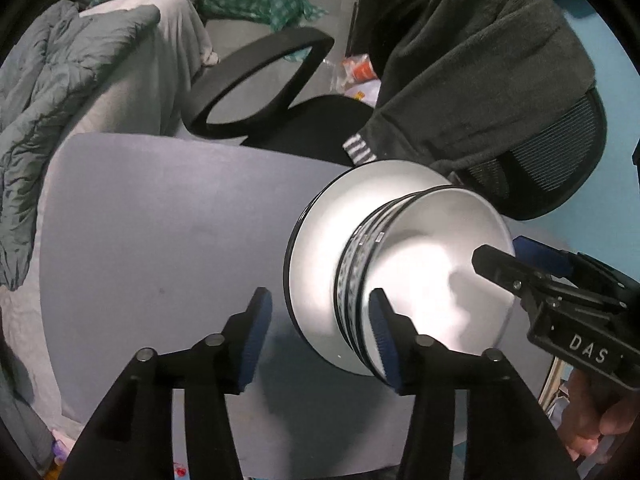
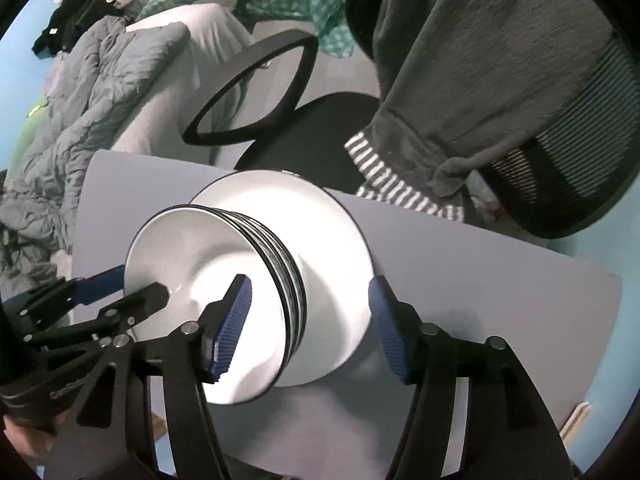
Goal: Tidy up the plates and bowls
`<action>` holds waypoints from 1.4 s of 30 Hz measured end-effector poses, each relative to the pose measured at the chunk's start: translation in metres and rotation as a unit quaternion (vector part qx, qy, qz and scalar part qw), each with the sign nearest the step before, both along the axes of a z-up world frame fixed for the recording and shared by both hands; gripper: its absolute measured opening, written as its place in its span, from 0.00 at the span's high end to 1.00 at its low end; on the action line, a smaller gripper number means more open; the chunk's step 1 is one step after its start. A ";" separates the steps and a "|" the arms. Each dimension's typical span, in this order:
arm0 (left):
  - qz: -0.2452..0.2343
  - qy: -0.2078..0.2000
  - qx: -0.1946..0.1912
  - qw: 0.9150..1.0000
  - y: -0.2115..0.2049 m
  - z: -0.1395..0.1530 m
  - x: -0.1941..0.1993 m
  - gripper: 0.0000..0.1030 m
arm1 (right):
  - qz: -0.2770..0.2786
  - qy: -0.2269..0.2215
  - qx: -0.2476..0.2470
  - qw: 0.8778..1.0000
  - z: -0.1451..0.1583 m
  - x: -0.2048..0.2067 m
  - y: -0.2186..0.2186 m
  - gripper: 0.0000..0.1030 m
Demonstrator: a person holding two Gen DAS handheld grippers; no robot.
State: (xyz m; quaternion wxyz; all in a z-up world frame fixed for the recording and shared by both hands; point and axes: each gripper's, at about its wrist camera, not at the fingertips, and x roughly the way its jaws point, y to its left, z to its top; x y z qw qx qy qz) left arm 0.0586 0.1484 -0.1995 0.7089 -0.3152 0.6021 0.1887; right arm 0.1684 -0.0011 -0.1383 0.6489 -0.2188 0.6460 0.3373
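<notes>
Glossy white bowls [image 1: 432, 280], black-rimmed, nested on a round plate [image 1: 320, 240] atop the matte grey desk [image 1: 160, 240]. Left tongs [image 1: 320, 332] gaping wide beside the stack. Right tongs [image 2: 308, 320] spread wide too, one ribbed blue pad [image 2: 232, 324] over the top bowl.

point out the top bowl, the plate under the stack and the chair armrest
top bowl [image 2: 208, 240], right wrist view, inner white wall
plate [image 1: 320, 232], left wrist view, bare white face left of the bowls
chair armrest [image 1: 256, 76], left wrist view, black loop's upper bar

Left wrist view is taken close above the table [image 1: 160, 240], angled down; bowl stack [image 1: 400, 280] is seen at right of frame. Right wrist view faces likewise, stack [image 2: 256, 300] at lower left. Table, stack, and office chair [image 1: 312, 120] are shared.
</notes>
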 end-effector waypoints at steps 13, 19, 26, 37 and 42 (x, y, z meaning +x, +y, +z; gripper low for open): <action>-0.037 -0.098 0.062 0.993 -0.031 0.104 -0.017 0.40 | -0.048 -0.078 0.056 0.994 0.092 -0.006 -0.035 0.39; -0.036 -0.141 0.085 0.986 -0.046 0.147 -0.034 0.31 | -0.067 -0.109 0.088 0.988 0.139 -0.017 -0.057 0.39; -0.038 -0.185 0.104 0.977 -0.062 0.188 -0.052 0.26 | -0.081 -0.146 0.113 0.979 0.184 -0.030 -0.076 0.39; -0.028 -0.227 0.115 0.967 -0.085 0.229 -0.060 0.22 | -0.097 -0.198 0.129 0.967 0.226 -0.048 -0.104 0.38; -0.027 -0.231 0.111 0.966 -0.095 0.235 -0.064 0.22 | -0.109 -0.192 0.145 0.965 0.236 -0.052 -0.121 0.38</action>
